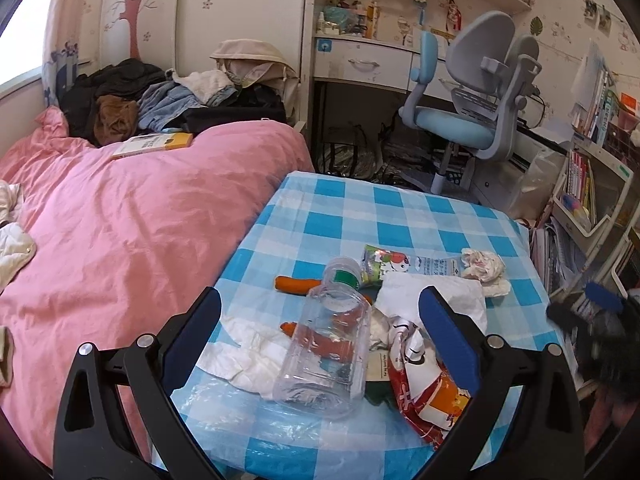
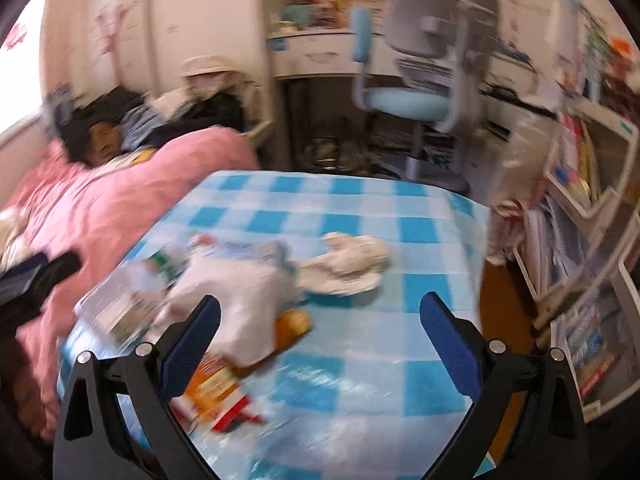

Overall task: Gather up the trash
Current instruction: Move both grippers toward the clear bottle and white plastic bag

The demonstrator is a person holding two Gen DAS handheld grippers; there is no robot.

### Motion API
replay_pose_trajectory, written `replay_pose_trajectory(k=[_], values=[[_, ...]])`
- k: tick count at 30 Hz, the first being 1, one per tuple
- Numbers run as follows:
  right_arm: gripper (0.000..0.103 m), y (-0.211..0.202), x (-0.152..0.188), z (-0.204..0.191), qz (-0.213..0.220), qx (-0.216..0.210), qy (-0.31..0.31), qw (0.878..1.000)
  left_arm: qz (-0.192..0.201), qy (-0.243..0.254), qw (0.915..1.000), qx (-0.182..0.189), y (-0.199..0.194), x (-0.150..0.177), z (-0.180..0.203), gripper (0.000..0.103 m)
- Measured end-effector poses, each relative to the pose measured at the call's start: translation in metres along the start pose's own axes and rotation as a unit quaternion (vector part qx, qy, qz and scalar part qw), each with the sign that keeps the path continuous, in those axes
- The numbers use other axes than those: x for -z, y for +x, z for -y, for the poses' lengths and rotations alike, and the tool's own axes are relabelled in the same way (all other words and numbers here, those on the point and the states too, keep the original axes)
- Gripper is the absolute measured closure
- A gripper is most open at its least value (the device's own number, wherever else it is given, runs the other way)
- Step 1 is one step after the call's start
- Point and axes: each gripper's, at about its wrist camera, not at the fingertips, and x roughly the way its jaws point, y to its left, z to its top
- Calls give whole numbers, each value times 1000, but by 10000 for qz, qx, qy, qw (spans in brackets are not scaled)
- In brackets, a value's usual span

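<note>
Nearest the left wrist camera, the left gripper (image 1: 320,344) hangs over the table edge with its blue pads spread wide and nothing clasped, framing a clear plastic jar (image 1: 326,354) that lies on its side, probably because it is the bulkiest piece and the easiest first grab. The trash sits bunched at the near end of the checked tablecloth (image 1: 400,208): a red and orange snack wrapper (image 1: 424,392) beside the jar, white crumpled paper (image 1: 256,354), a wadded tissue (image 1: 482,266) farther back, and orange scraps (possibly carrot) partly under the jar. The right gripper (image 2: 320,344) is likewise released and empty, angled down over bare cloth right of the pile; its view is blurred
</note>
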Motion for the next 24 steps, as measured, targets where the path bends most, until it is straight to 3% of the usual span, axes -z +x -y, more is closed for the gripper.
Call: replay_pose_trajectory(k=[9,24], values=[[7,-3,3,-8,138,-329,-154,9992,-34,-233,9997,-75,0,-6,-15,7],[7,-7,2,-14,188,-305,-234,9991,-299,-217,9993,-112,9,-2,-14,7]])
